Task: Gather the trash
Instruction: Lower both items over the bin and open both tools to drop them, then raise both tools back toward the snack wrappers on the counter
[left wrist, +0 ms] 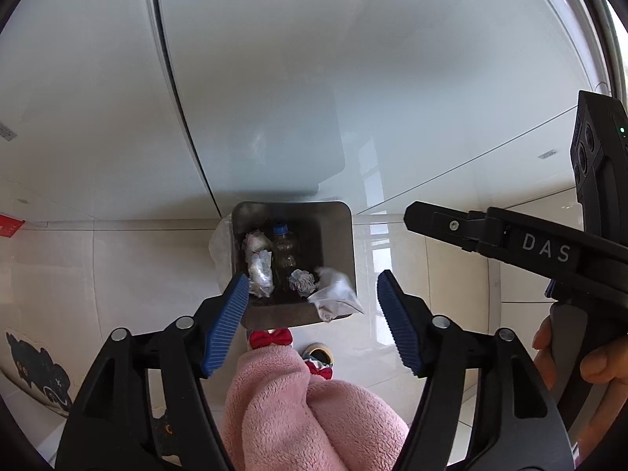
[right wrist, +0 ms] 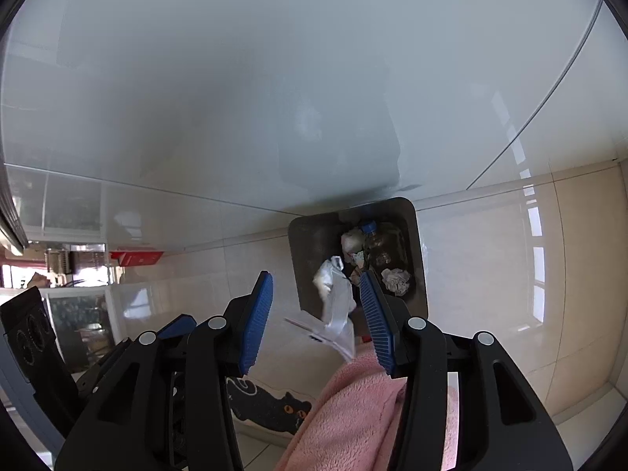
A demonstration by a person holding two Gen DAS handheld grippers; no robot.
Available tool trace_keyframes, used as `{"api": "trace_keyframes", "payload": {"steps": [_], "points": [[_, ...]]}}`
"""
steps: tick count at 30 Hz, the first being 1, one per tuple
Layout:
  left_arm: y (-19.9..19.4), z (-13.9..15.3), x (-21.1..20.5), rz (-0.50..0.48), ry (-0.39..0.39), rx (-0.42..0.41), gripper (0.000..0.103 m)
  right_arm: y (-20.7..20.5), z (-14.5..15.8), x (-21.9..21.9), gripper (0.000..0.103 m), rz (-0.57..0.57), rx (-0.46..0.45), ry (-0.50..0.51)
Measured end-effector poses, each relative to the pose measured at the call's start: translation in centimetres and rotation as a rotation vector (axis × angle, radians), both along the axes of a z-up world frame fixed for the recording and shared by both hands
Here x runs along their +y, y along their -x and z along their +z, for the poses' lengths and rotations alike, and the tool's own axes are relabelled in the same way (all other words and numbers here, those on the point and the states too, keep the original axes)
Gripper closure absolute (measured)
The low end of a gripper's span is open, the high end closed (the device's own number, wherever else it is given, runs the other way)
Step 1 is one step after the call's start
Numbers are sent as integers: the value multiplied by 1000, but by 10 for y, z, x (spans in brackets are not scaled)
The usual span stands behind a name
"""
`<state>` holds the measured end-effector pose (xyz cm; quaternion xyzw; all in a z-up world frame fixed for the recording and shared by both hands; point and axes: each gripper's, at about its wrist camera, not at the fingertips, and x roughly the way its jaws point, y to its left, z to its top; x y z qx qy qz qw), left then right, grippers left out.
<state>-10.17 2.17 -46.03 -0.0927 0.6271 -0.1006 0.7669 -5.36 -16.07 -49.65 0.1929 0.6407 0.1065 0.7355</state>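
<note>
Crumpled clear plastic wrapper (right wrist: 333,302) hangs loose between our right gripper (right wrist: 318,314)'s parted jaws, above the dark square bin's near rim (right wrist: 302,274); left gripper (left wrist: 314,314) gapes empty.

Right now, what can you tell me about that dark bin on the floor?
The dark grey, rounded-square trash bin stands upright on glossy pale floor tiles, close against a white glass wall. Its top is open. Inside lie a clear plastic bottle with a blue cap and crumpled paper wads. A clear plastic wrapper appears over its near rim.
</note>
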Motion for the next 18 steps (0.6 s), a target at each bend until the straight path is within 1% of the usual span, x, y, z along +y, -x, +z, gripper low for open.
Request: {"api": "trace_keyframes", "payload": {"steps": [3,5,6,8,13,18], "points": [[3,25,2,13,-3,-24,27,3,21,-10,51,-23,-12,-2],[5,43,6,29,-5,-43,22,7,38,-18,46,-34,-34,0],[4,52,6,36,-5,-53,21,9,47,-22,45,-37,-45,0],[5,73,6,49,-3,-77,18,14,65,-32,38,-45,-65,2],[0,129,2,69,2,-162,15,24,122,-58,24,-80,-153,30],[-18,187,-9,61,19,-261,14,18,180,-84,22,-128,-268,39]]}}
